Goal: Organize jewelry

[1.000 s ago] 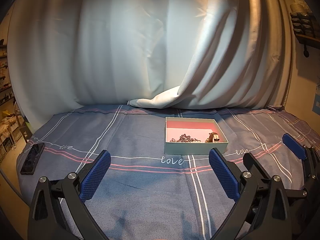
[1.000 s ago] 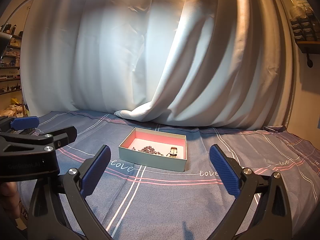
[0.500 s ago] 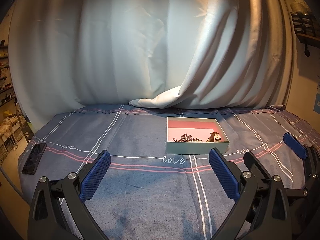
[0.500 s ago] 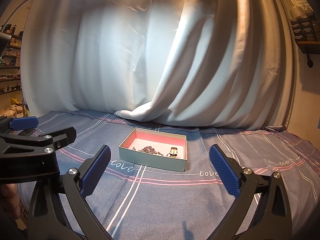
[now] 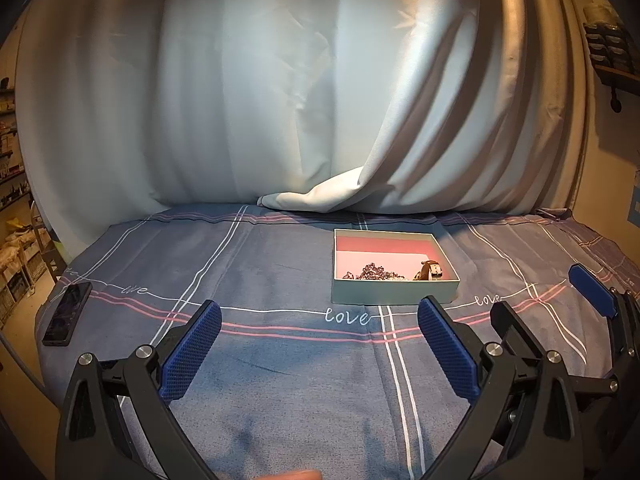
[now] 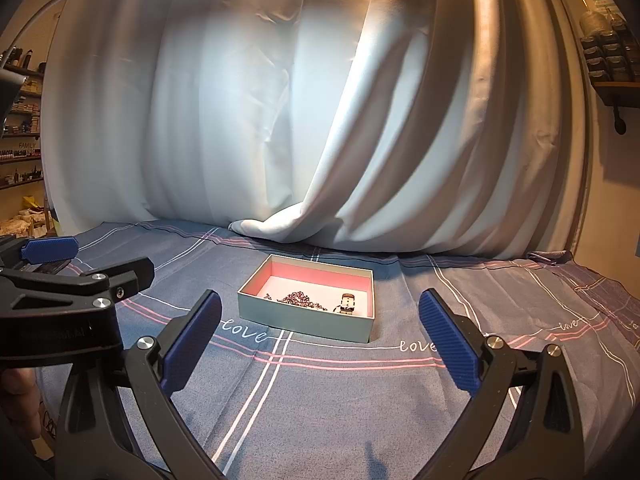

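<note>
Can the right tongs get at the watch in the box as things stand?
Probably yes. The right tongs are open and empty, the box has no lid, and only bare cloth lies between. The watch lies apart from the chain.

a blue-grey cloth [image 5: 280, 264] with white and pink stripes and the word "love" in white script fills the lower half of both views, and a pale curtain [image 5: 280, 100] hangs across the upper half, one fold pooling on the cloth at centre. a dark phone [image 5: 67, 313] lies flat at the cloth's left edge in the left wrist view. shelves [image 6: 22, 152] with small items sit at the far left, and a wall rack [image 6: 608, 64] at the upper right.
</note>
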A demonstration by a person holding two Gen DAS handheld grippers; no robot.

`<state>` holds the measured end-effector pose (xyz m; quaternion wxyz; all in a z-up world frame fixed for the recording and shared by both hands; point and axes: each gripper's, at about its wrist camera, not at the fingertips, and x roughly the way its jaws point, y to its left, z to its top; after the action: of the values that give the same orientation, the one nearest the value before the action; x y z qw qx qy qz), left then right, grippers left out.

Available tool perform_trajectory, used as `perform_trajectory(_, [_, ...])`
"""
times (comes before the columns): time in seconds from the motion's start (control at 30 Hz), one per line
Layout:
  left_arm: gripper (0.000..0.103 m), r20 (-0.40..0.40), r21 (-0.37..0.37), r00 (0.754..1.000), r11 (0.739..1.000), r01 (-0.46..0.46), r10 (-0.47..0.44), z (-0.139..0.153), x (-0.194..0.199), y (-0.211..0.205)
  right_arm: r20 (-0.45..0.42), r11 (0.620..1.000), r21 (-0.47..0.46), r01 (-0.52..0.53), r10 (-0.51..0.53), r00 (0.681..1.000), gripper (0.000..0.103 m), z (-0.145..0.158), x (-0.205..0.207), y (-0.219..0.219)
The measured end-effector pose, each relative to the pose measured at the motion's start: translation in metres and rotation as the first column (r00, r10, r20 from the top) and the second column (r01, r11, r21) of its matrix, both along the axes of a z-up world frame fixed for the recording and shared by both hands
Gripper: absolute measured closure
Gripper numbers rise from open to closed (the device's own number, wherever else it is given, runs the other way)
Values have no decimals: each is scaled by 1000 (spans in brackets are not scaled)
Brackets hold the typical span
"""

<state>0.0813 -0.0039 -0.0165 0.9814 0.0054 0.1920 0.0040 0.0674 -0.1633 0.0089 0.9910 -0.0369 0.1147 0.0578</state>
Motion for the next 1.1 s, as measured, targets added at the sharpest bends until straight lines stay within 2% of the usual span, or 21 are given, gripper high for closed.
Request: perform_trajectory(1.1, [6, 4, -5, 1000, 1000, 9, -9, 0, -1, 1, -8, 1000, -2, -3, 3, 1000, 6, 1, 2, 2])
